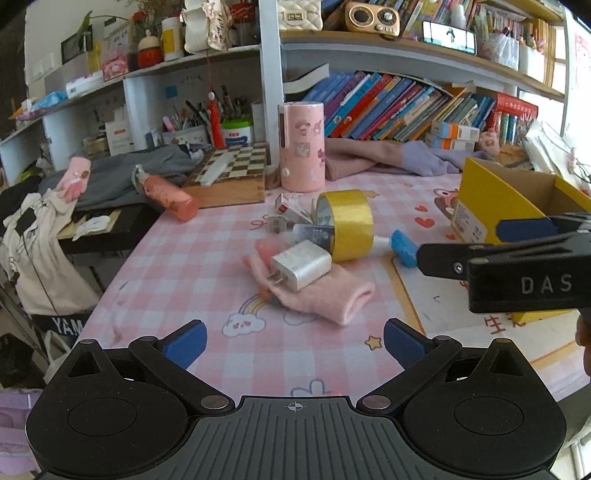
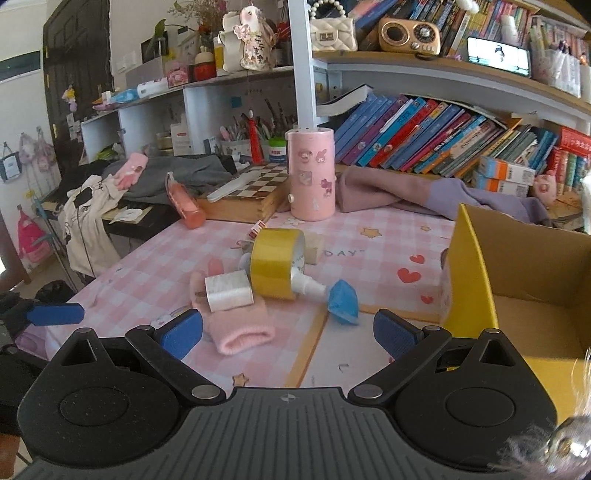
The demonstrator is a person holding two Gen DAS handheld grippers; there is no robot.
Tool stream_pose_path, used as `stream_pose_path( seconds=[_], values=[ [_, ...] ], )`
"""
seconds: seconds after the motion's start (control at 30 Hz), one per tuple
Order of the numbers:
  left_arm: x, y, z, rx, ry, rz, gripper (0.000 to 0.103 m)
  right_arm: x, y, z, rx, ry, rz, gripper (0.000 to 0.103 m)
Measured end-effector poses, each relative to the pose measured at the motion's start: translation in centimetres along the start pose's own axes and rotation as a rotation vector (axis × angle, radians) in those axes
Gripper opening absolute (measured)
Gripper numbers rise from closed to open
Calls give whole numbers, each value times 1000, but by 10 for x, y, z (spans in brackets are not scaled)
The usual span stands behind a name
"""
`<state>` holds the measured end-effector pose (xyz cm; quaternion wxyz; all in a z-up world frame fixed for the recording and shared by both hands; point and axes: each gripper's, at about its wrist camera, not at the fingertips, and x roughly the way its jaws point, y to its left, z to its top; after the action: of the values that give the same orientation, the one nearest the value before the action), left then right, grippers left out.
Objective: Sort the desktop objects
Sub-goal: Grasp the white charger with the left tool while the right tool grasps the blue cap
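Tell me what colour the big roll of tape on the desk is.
The wide roll of glossy tape is yellow; the right wrist view shows it best.

A pink checked tablecloth (image 1: pixel 177 280) printed with hearts and stars covers the desk. At its far edge stands a tall pink cylinder (image 2: pixel 312 173) with cartoon stickers, upright, just beside a wooden chessboard box (image 2: pixel 251 192). Behind them a row of leaning books (image 2: pixel 436 136) fills the lower shelf (spines mostly blue and red). On the upper shelf sit a gold retro radio (image 2: pixel 410 35) and a cream quilted handbag (image 2: pixel 332 33), side by side
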<state>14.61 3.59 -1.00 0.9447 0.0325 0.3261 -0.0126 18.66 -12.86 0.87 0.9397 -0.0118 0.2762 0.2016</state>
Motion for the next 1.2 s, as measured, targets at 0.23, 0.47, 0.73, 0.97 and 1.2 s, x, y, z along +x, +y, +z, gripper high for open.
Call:
stream_pose_path(
  seconds=[0.23, 0.47, 0.73, 0.97, 1.2],
  values=[
    [18, -1, 15, 13, 28, 21, 103, 31, -7, 19, 20, 25, 31, 100],
    [27, 4, 26, 29, 55, 70, 103, 73, -4, 36, 19, 84, 23, 100],
    [33, 17, 34, 1, 69, 145, 103, 113, -2, 48, 20, 125, 8, 100],
    [46, 21, 41, -17, 65, 161, 101, 116, -26, 42, 61, 125, -81, 84],
    [74, 17, 56, 10, 53, 87, 85, 107, -42, 45, 94, 48, -111, 65]
  ],
)
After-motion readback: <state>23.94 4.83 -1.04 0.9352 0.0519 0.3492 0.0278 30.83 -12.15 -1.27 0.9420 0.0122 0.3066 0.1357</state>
